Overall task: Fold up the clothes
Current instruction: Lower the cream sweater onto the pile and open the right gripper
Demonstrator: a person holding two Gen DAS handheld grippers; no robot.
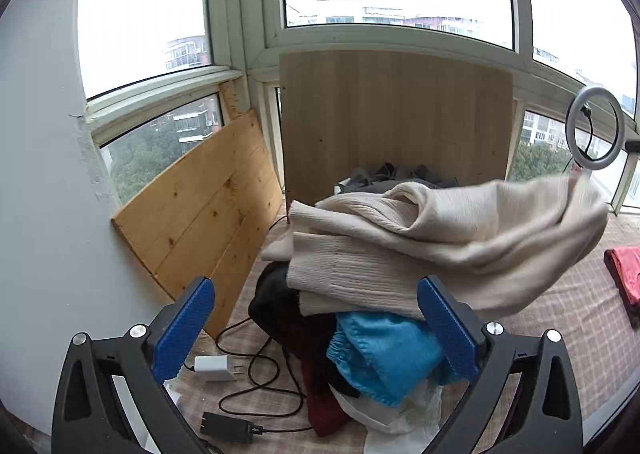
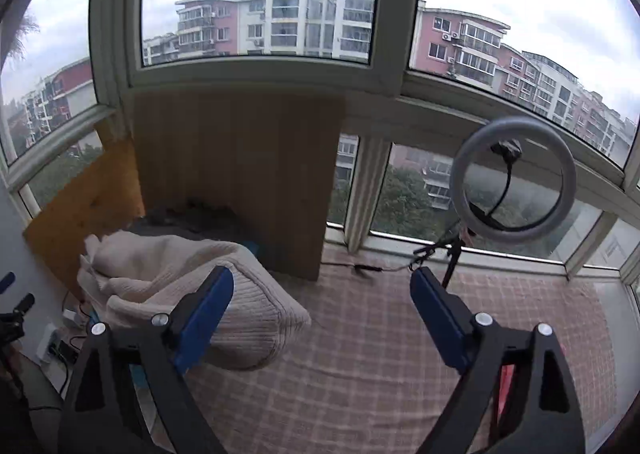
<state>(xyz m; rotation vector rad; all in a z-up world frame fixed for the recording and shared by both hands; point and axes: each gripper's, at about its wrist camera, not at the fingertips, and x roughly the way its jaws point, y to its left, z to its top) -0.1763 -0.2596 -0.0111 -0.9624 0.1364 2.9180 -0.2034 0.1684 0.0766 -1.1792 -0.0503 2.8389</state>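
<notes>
A cream ribbed knit garment [image 1: 420, 250] lies on top of a pile of clothes, one end blurred out to the right. Under it sit a blue garment [image 1: 384, 354], a dark red one [image 1: 324, 394] and black cloth [image 1: 276, 306]. My left gripper [image 1: 316, 330] stands open in front of the pile, nothing between its blue pads [image 1: 184, 330]. In the right wrist view the cream garment [image 2: 188, 286] lies at the left, partly behind the left finger. My right gripper [image 2: 322, 318] is open and empty over the checked cloth [image 2: 360, 354].
Wooden boards [image 1: 396, 121] lean against the window. A white charger [image 1: 212, 368], black cables and a black adapter [image 1: 228, 426] lie at the left. A red garment [image 1: 626, 274] lies at the right. A ring light [image 2: 514, 181] on a stand is at the right.
</notes>
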